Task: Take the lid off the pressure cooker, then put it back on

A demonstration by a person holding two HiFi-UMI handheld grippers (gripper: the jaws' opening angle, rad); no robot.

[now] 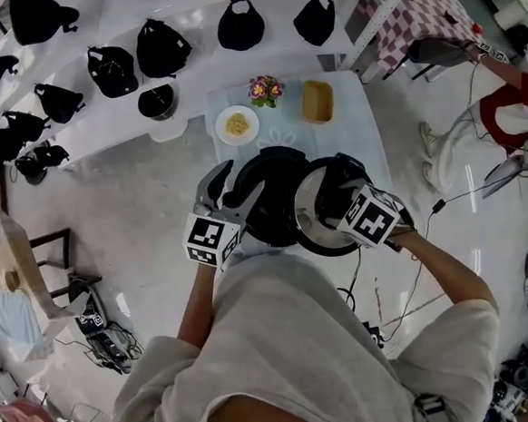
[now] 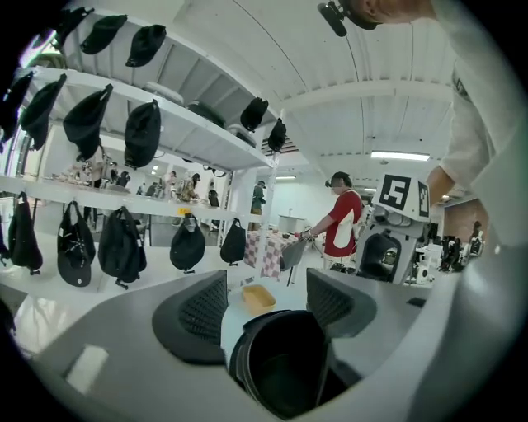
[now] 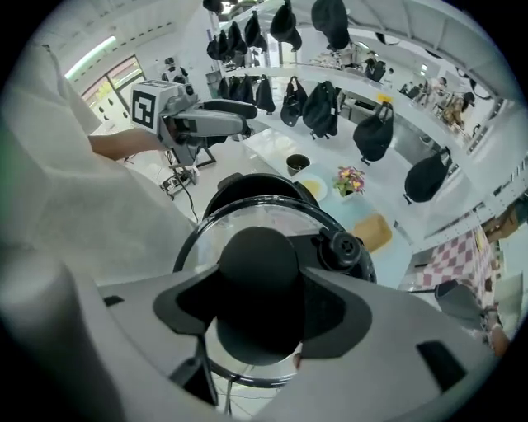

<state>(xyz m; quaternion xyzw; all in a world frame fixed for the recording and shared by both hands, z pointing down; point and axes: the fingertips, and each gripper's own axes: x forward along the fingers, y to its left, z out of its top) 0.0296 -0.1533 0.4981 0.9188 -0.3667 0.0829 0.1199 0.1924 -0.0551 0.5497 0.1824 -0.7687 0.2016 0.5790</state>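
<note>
The black pressure cooker pot [image 1: 275, 182] stands uncovered at the near edge of the pale blue table [image 1: 369, 129]. Its glass lid [image 1: 310, 218], with a black rim and black knob [image 3: 256, 264], hangs tilted just right of the pot, off it. My right gripper [image 1: 331, 200] is shut on that knob; in the right gripper view [image 3: 260, 290] the jaws clamp it from both sides, and a steam valve [image 3: 345, 246] sits beside it. My left gripper [image 1: 229, 188] is open at the pot's left rim. In the left gripper view [image 2: 266, 303] the pot [image 2: 280, 367] lies low between the spread pads.
Farther back on the table are a white plate of yellow food [image 1: 237, 124], a small flower pot [image 1: 264, 90] and a yellow tray [image 1: 317, 100]. A curved white shelf with black bags [image 1: 162, 48] and a black bowl [image 1: 157, 102] rings the back. A person in red [image 2: 340, 222] stands at the right.
</note>
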